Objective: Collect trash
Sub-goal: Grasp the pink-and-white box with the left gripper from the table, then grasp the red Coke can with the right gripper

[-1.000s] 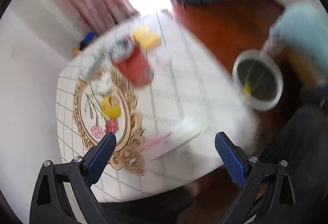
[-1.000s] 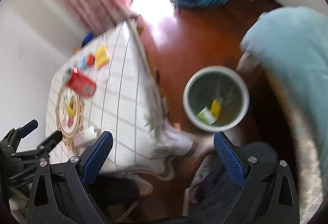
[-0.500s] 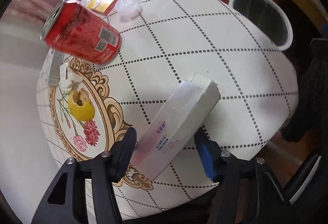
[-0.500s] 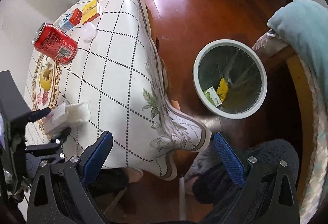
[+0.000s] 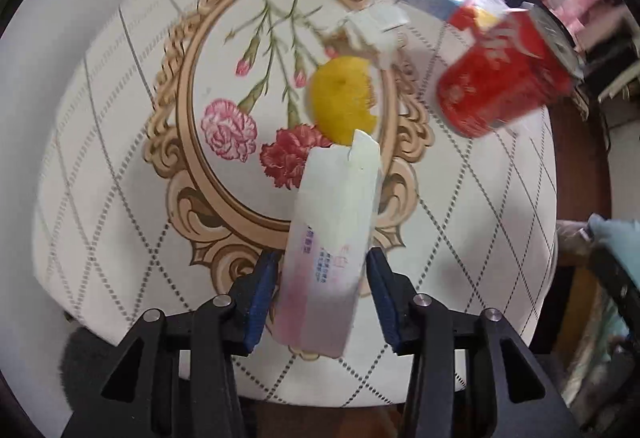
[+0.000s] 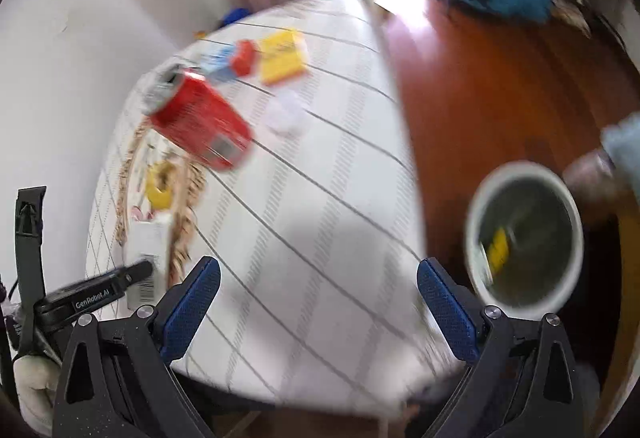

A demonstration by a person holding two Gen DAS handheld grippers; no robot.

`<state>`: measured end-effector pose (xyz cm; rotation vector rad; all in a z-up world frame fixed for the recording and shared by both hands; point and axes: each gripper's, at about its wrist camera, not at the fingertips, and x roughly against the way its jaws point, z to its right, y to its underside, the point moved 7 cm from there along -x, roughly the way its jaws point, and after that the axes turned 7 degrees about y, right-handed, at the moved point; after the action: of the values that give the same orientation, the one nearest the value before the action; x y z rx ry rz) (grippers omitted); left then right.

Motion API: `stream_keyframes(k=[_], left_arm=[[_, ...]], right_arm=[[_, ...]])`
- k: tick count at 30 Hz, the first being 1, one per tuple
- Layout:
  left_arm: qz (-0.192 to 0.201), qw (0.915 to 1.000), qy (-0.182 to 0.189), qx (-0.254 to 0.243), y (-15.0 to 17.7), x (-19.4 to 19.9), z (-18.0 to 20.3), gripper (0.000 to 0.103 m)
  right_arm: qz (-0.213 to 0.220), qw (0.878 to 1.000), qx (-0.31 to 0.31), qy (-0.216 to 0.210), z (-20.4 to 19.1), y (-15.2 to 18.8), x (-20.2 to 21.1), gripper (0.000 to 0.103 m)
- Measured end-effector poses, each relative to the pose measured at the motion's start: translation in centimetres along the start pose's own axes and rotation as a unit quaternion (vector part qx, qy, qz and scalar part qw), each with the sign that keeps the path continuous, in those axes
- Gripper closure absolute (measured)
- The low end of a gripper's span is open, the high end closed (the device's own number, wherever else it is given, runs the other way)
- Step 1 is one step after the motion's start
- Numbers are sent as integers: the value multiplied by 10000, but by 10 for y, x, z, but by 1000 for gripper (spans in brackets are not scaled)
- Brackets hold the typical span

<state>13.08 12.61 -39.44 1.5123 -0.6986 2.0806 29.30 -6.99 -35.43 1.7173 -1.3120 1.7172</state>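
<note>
Left gripper point(image 5: 322, 288): jaws just closed onto white carton point(image 5: 334, 238), print unreadable. Right gripper point(image 6: 318, 304): wide, empty. Arm label: "CenRobot.AI" point(image 6: 92, 298).

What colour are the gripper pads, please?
Blue; the right gripper pads show it best, right wrist view.

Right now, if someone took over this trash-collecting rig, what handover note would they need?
Left gripper: jaws have just been closing; pads now against the sides of the long white carton.
Right gripper: open, empty, above the table.
On the table: red can on its side, yellow peel, yellow packet.
Bin on the floor beside the table already holds some trash.
Left to do: carry the carton to the bin, then the rest.
</note>
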Motion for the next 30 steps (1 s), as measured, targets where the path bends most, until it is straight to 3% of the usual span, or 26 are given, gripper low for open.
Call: stream_keyframes(k=[3,6,12,16,19,30], left_arm=[[44,9999,-138,-21,-5,-7,-9,57],[167,9996,-203,-80,-6,-9,-10,65],[560,9955,-738,-211,-17,1,-13,68],[818,9904,-1094,-231,-22,11,-30,69],[959,9879,-1206,-182,-27,21,-40,69],[1567,9792,-1254,-297,-22,69,-5,69]], right_arm=[[266,9988,403,-102,-35,-29,-16,3],[500,9955,787,-136,-69,-52,-32,3],[765,9886,1292,-65,-107,-77,-58,3],[779,9869,1412,-59,-117,-82,-69,5],[775,9867,1430,-80,-119,-85,-73,32],[1188,9855,1203,-103,-112,-80,-39,33]])
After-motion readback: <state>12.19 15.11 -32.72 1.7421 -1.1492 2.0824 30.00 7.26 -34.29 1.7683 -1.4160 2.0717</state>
